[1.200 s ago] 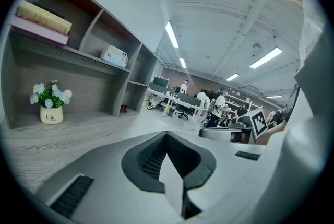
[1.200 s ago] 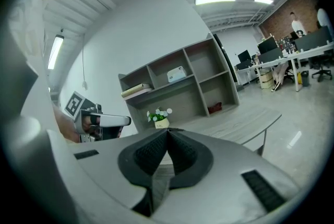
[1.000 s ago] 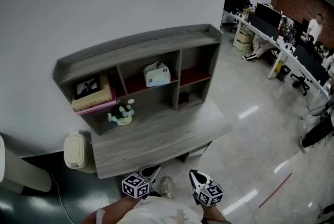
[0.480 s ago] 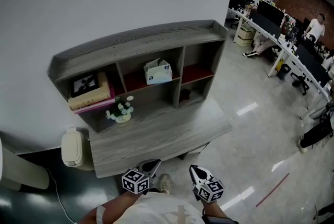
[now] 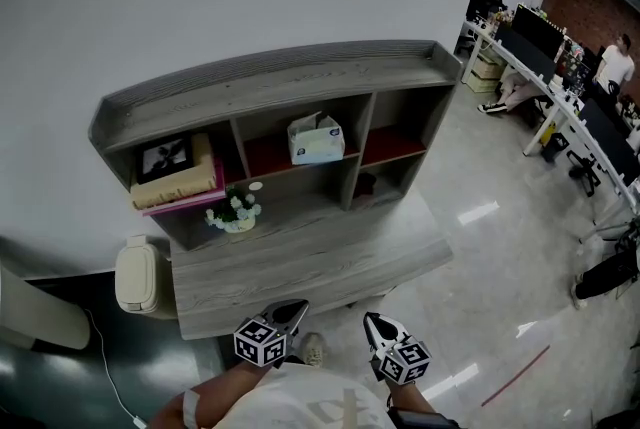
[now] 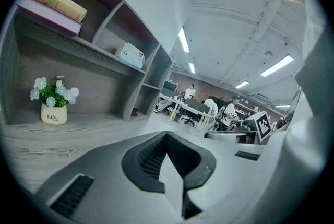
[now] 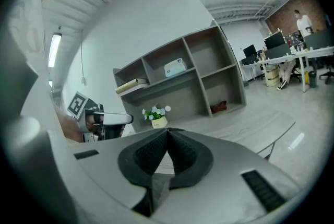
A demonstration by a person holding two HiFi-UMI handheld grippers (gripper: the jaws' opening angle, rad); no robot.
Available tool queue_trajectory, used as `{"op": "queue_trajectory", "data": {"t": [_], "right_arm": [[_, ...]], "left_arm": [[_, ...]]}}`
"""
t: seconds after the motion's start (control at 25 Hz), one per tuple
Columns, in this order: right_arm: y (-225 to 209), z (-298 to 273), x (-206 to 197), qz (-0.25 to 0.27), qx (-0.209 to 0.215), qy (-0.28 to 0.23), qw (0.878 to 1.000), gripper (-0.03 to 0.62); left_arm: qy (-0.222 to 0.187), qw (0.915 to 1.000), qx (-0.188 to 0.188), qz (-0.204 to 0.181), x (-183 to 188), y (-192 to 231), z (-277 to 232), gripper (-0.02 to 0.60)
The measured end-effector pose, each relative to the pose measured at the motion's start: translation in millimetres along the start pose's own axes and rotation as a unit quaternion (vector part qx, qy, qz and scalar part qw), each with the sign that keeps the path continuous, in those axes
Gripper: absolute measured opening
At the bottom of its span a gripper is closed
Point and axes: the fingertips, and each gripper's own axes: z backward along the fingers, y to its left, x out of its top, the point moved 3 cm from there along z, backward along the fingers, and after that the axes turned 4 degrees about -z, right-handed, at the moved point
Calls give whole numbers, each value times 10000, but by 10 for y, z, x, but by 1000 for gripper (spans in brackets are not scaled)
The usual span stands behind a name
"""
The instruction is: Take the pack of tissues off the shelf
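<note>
The pack of tissues (image 5: 315,139) sits in the middle upper compartment of the shelf (image 5: 270,82), just above the centre of the head view, on the red-lined board; its long side runs along that board, with a broad face turned out towards the person. Both claws hang at the bottom edge of that view, on the near side of the counter (image 5: 300,267), well apart from the pack; the whole depth of the counter lies between. The left claw (image 5: 297,307) has its jaws pressed together with nothing between them; the right claw (image 5: 370,319) is likewise closed and empty. The pack lies up-frame from both, almost straight above the left claw and up and to the left of the right claw; the left looks slightly nearer, though the difference is small. In the left gripper view the pack (image 6: 129,54) shows at upper left; in the right gripper view it (image 7: 175,67) shows just above centre. I judge that either claw must first open, then travel forward and up over the counter to meet the pack across its short side.
</note>
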Motion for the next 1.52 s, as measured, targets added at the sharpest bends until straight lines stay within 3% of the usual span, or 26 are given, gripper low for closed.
{"op": "queue_trajectory", "data": {"t": [1.16, 1.52], "right_arm": [[-445, -835, 653, 275, 100, -33, 9996, 5], [-455, -995, 674, 310, 162, 35, 9994, 5]], "left_arm": [[-249, 9996, 20, -111, 568, 672, -680, 12], [-261, 9996, 101, -43, 603, 815, -687, 12]]}}
